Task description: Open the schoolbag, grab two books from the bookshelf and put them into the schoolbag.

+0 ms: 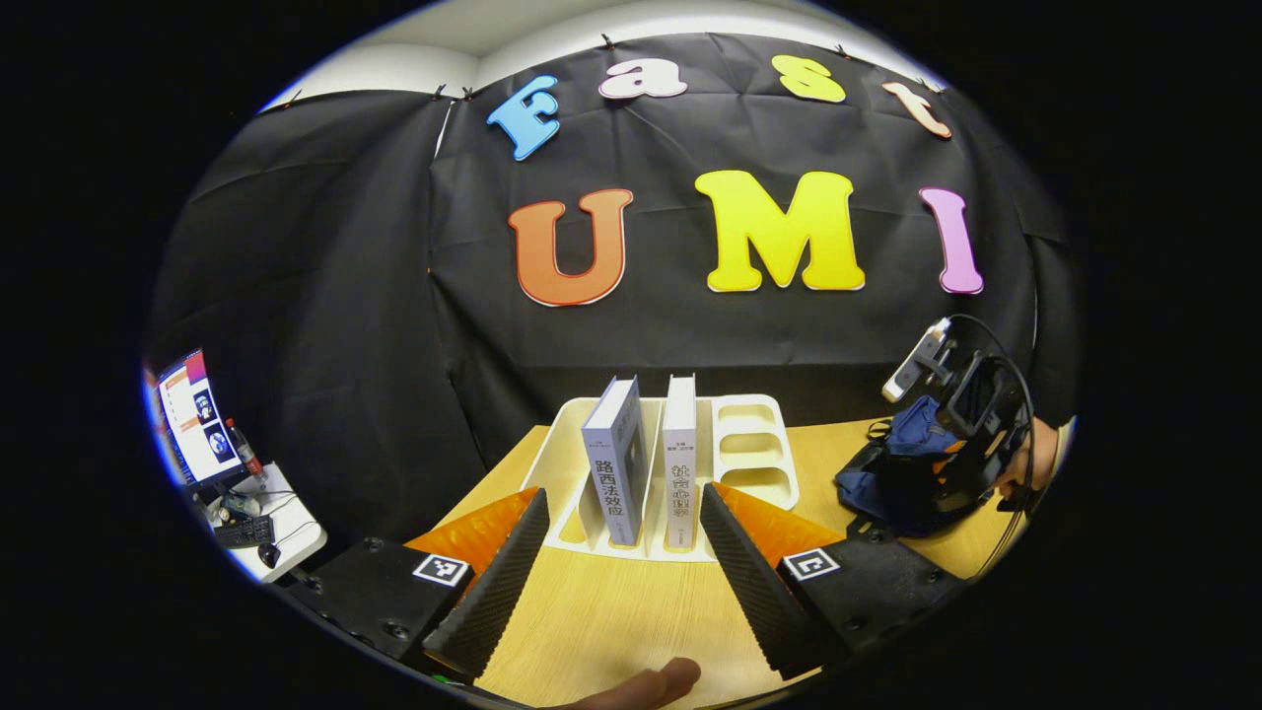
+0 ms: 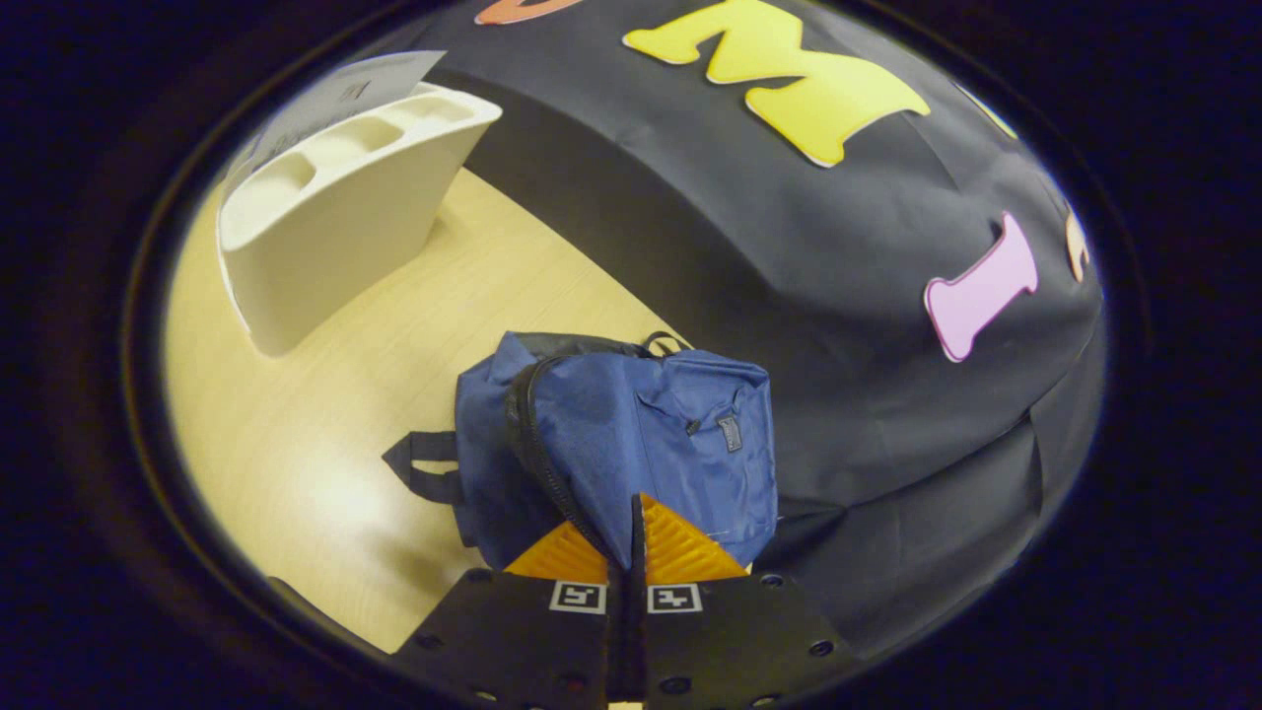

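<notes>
With the opening step apparently in hand, the right gripper [image 2: 631, 505] had its fingers pinched together at the zipper of the schoolbag [image 2: 641, 434] beside the bookshelf [image 1: 735, 444], while the left gripper [image 1: 623, 552], fingers apart, faced the two books [image 1: 646, 463] there, whose grasp probably awaited an unzipped bag.

In the left gripper view, the right tongs [image 1: 971, 434] and the hand [image 1: 1035, 459] holding them cover much of the schoolbag [image 1: 912, 434], so its opening cannot be made out. A fingertip [image 1: 651, 682] is cut off at the bottom edge. The items on the small side table [image 1: 286, 537] are too small to identify. In the right gripper view, the bookshelf [image 2: 335, 207] hides all but a pale corner of one book [image 2: 345, 94], and whether the closed tongs [image 2: 631, 513] pinch the zipper [image 2: 537, 444] or only touch it cannot be told
</notes>
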`<control>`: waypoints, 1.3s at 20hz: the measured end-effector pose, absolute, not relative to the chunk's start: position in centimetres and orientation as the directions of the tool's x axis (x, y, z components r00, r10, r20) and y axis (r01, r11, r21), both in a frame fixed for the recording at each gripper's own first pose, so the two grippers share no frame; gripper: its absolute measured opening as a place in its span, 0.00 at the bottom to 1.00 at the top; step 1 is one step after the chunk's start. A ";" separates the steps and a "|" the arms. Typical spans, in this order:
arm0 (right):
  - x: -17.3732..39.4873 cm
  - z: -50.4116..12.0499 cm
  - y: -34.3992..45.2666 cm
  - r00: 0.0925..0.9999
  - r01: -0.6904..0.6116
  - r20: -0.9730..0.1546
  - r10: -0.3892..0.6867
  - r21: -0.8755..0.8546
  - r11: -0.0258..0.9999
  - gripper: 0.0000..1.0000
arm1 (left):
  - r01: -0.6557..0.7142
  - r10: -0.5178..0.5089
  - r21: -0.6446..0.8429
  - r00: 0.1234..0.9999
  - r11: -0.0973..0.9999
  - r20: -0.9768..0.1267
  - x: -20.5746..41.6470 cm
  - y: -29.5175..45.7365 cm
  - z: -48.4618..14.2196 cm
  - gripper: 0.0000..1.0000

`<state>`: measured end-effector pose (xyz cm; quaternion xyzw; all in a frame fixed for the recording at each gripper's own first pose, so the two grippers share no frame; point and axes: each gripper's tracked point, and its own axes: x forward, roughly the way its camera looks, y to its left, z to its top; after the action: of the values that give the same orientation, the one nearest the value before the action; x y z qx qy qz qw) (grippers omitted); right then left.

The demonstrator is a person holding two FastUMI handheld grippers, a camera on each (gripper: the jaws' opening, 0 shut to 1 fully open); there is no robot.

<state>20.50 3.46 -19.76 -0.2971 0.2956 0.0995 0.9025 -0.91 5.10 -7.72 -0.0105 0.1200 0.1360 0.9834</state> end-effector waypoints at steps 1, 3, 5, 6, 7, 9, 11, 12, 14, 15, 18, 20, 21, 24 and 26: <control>20.7 -19.1 3.1 0.795 -0.362 -0.606 0.016 -0.454 0.814 0.01 | -0.283 0.277 0.011 0.931 0.959 -0.238 -0.8 5.3 -7.6 0.99; 21.0 -18.3 2.5 0.762 -0.396 -0.645 0.055 -0.398 0.827 0.01 | -0.281 0.276 0.010 0.933 0.960 -0.229 -0.5 5.6 -7.1 0.99; 21.7 -17.2 2.1 0.741 -0.434 -0.665 0.097 -0.364 0.824 0.01 | -0.267 0.260 -0.001 0.942 0.964 -0.213 -0.2 5.6 -6.5 0.99; 22.1 -16.4 1.7 0.737 -0.441 -0.668 0.106 -0.355 0.824 0.01 | -0.262 0.255 -0.005 0.944 0.965 -0.211 0.1 5.7 -6.4 0.99; 22.4 -15.7 1.2 0.722 -0.450 -0.682 0.121 -0.329 0.830 0.00 | -0.264 0.256 -0.013 0.944 0.964 -0.206 0.4 6.1 -6.2 0.99; 22.8 -14.8 0.9 0.694 -0.460 -0.703 0.154 -0.269 0.846 0.01 | -0.247 0.231 -0.040 0.942 0.968 -0.243 1.4 5.8 -6.4 0.99; 23.1 -13.5 0.8 0.673 -0.450 -0.712 0.200 -0.179 0.875 0.01 | -0.250 0.228 -0.061 0.943 0.966 -0.244 2.3 6.5 -5.7 0.99; 23.5 -12.9 0.7 0.668 -0.447 -0.706 0.235 -0.128 0.885 0.01 | -0.250 0.228 -0.065 0.943 0.966 -0.241 2.9 6.7 -5.2 0.95; 24.3 -11.0 -0.2 0.674 -0.450 -0.676 0.298 -0.057 0.891 0.01 | -0.240 0.217 -0.071 0.946 0.968 -0.242 4.4 7.1 -4.8 0.99; 24.5 -10.5 -0.5 0.673 -0.453 -0.669 0.316 -0.035 0.891 0.01 | -0.227 0.201 -0.079 0.948 0.971 -0.248 5.1 7.0 -4.8 0.99; 25.4 -9.1 -1.4 0.666 -0.453 -0.651 0.363 0.033 0.891 0.00 | -0.157 0.122 -0.090 0.942 0.983 -0.312 8.0 6.5 -5.6 0.99; 25.5 -8.4 -1.9 0.665 -0.456 -0.640 0.384 0.059 0.888 0.00 | -0.129 0.092 -0.087 0.935 0.988 -0.344 9.6 6.2 -6.0 0.99; 25.5 -8.3 -2.1 0.661 -0.456 -0.636 0.398 0.080 0.886 0.00 | -0.114 0.075 -0.091 0.931 0.989 -0.356 10.4 5.9 -6.1 0.99; 26.0 -8.0 -2.5 0.659 -0.455 -0.631 0.410 0.100 0.885 0.01 | -0.065 -0.001 -0.137 0.901 0.988 -0.433 13.5 4.4 -6.9 0.99; 25.9 -8.3 -2.9 0.654 -0.458 -0.629 0.420 0.112 0.882 0.01 | -0.036 -0.057 -0.180 0.874 0.983 -0.483 15.7 3.7 -7.2 0.99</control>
<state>25.92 -2.85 -8.32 -0.0282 0.3387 0.2415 0.9089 15.72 3.67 -7.21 -0.0919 0.2514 -0.0055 0.9635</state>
